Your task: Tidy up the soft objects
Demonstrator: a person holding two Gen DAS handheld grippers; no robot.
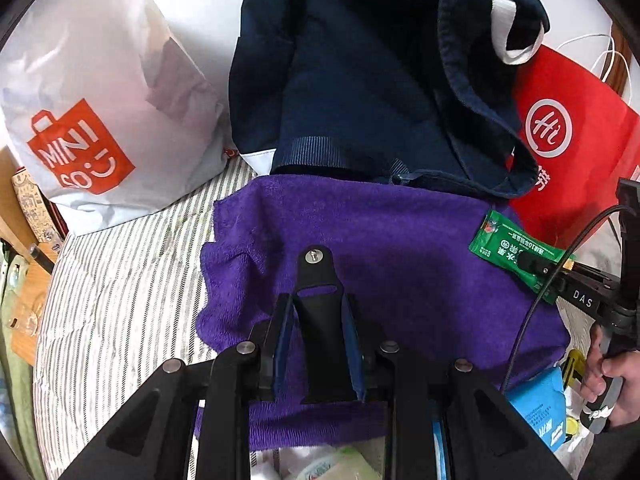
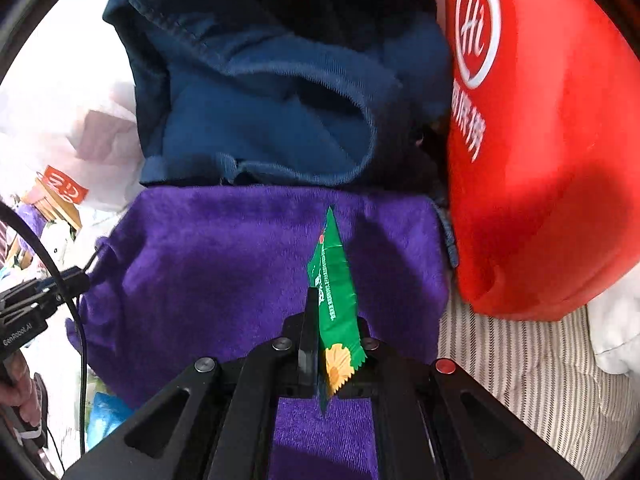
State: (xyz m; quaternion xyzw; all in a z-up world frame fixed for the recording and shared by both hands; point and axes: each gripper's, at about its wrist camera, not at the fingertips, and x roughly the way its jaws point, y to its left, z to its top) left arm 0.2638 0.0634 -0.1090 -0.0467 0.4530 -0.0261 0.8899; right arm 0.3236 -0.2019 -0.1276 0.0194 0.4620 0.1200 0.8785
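Note:
A purple towel [image 1: 360, 240] lies on the striped bedsheet [image 1: 120, 280], also seen in the right wrist view [image 2: 224, 264]. Behind it sits a navy blue garment [image 1: 360, 80] with an open fold [image 2: 272, 120]. My left gripper [image 1: 318, 264] is shut and empty, its tips over the towel. My right gripper [image 2: 320, 300] is shut on a green snack packet [image 2: 334, 296] and holds it above the towel's right part. From the left wrist view the packet [image 1: 508, 246] and right gripper [image 1: 536, 268] show at the right edge.
A white Miniso bag [image 1: 100, 120] stands at the back left. A red bag [image 1: 572, 140] stands at the right [image 2: 540, 140]. A blue packet [image 1: 540, 412] and other small items lie near the front. A wooden shelf [image 1: 24, 288] is at the far left.

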